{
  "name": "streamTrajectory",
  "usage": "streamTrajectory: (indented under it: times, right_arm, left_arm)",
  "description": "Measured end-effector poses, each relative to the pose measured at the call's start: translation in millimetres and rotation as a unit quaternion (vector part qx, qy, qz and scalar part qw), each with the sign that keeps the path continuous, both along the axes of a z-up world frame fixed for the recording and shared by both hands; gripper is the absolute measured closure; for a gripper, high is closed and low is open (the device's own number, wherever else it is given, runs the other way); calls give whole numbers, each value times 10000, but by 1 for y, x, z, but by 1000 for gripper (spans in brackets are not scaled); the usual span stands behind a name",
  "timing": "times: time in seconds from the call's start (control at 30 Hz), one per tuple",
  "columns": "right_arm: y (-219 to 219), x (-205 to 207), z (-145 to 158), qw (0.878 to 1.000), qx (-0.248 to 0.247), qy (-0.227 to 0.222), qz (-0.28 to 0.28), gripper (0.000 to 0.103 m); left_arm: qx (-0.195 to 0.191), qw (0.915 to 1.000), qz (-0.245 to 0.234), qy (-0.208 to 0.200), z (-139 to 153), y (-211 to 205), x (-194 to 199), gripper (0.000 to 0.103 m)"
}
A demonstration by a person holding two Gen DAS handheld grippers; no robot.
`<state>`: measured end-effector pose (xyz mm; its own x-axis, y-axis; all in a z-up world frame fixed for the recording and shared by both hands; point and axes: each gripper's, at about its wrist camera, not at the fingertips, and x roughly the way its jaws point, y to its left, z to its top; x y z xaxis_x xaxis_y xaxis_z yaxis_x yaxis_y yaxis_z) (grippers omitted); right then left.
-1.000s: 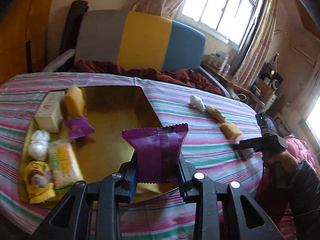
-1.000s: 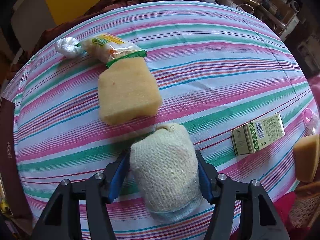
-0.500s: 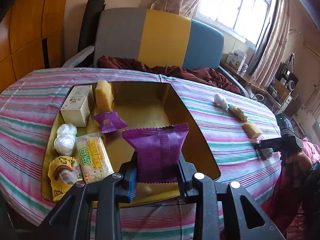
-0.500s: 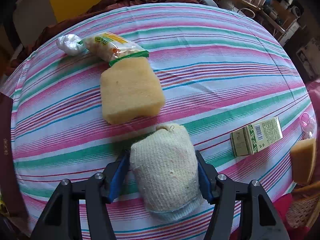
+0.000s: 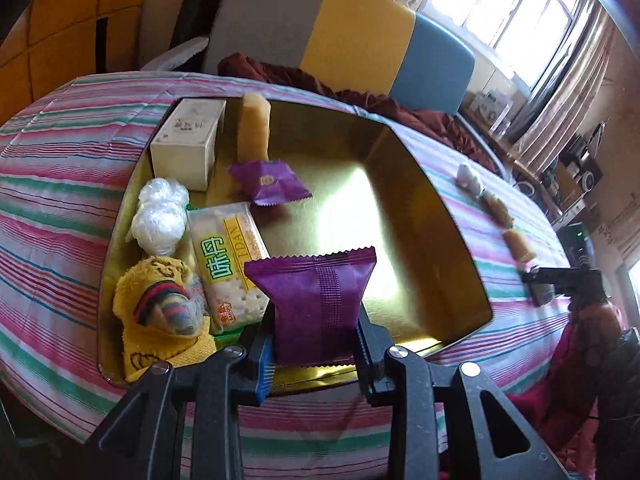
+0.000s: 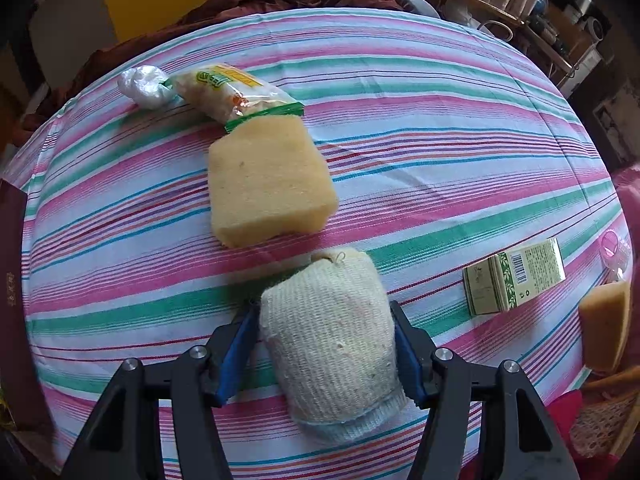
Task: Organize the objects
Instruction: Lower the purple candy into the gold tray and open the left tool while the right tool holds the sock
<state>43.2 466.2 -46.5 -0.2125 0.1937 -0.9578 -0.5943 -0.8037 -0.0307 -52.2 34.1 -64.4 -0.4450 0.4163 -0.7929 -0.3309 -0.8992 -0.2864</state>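
Left gripper [image 5: 316, 344]: we see it clamped on a purple snack packet [image 5: 316, 300], held upright just above the near rim of the gold tray [image 5: 436, 216].
Right gripper [image 6: 326, 344]: we see its blue-padded fingers [image 6: 236, 340] pressed against both sides of a cream knitted cloth roll [image 6: 332, 332] that lies on the striped tablecloth [image 6: 420, 120] — a wide grip, pointing steeply down.
Gold tray: it sits on the tablecloth; its right half is bare and shiny, its left half is filled.
Tray contents: from the far end we find a cream box [image 5: 186, 148], an upright yellow sponge [image 5: 254, 128], a second purple packet [image 5: 270, 182], two white plastic-wrapped balls [image 5: 160, 216], a cracker pack with green lettering [image 5: 230, 264] and a yellow rolled towel [image 5: 164, 312] at the near corner.
Table by the right gripper: a large yellow sponge block [image 6: 268, 180] lies just beyond the cloth roll; behind it — touching its far edge — lies a clear-wrapped cracker pack [image 6: 236, 94], and next to that a white plastic ball [image 6: 144, 86].
Right edge of the table: a green-printed box [image 6: 516, 278] lies on its side, with an orange sponge [image 6: 606, 326] near it at the edge of our view.
Background: a grey, yellow and blue chair back [image 5: 340, 40] stands behind the table, under a bright window [image 5: 516, 12].
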Motion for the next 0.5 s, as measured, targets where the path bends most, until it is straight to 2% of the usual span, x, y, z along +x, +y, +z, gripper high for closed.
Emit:
streamTrajectory:
  times: [0.07, 0.2, 0.37, 0.5]
  right_arm:
    - [3, 0, 1, 10000, 0, 1, 7, 39]
    - [7, 6, 1, 10000, 1, 2, 7, 39]
    - [12, 22, 0, 10000, 6, 5, 8, 39]
    - [10, 19, 1, 10000, 11, 2, 8, 39]
  left_arm:
    - [-325, 9994, 37, -94, -10, 7, -6, 71]
    - [-535, 9985, 64, -111, -16, 11, -10, 70]
    - [-673, 9977, -1, -18, -12, 12, -2, 61]
    - [-569, 9983, 105, -58, -6, 3, 1, 59]
